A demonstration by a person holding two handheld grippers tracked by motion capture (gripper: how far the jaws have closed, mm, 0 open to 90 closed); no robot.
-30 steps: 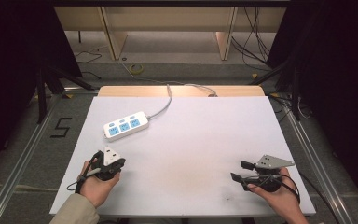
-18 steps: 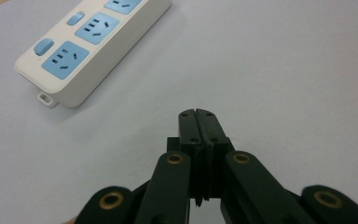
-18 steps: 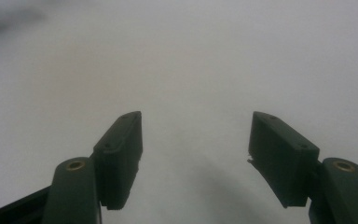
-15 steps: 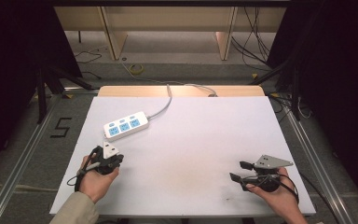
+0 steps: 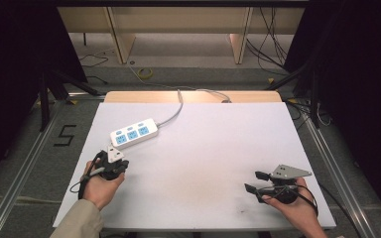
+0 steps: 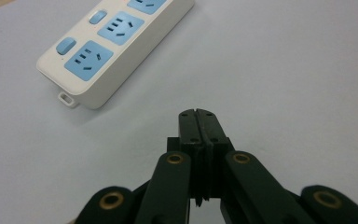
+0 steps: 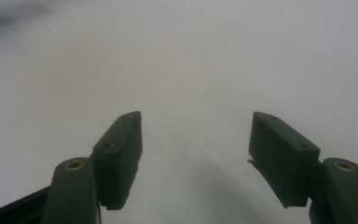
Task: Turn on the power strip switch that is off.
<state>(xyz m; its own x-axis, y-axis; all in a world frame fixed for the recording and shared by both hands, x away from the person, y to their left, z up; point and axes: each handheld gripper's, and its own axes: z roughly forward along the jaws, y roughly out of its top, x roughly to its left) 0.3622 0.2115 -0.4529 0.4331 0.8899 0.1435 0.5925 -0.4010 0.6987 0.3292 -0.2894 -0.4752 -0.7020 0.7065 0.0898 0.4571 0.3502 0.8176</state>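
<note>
The white power strip [image 5: 134,133] lay at ten o'clock on the bench [image 5: 218,148]. The left tongs [image 5: 113,157], clenched and empty, had crept toward it over the last second, likely to reach it; the right tongs [image 5: 256,181] stayed released at five o'clock.

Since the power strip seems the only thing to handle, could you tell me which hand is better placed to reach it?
Probably the left. The left tongs, shut, sit just short of the power strip, while the right tongs, open, are across the table.
</note>
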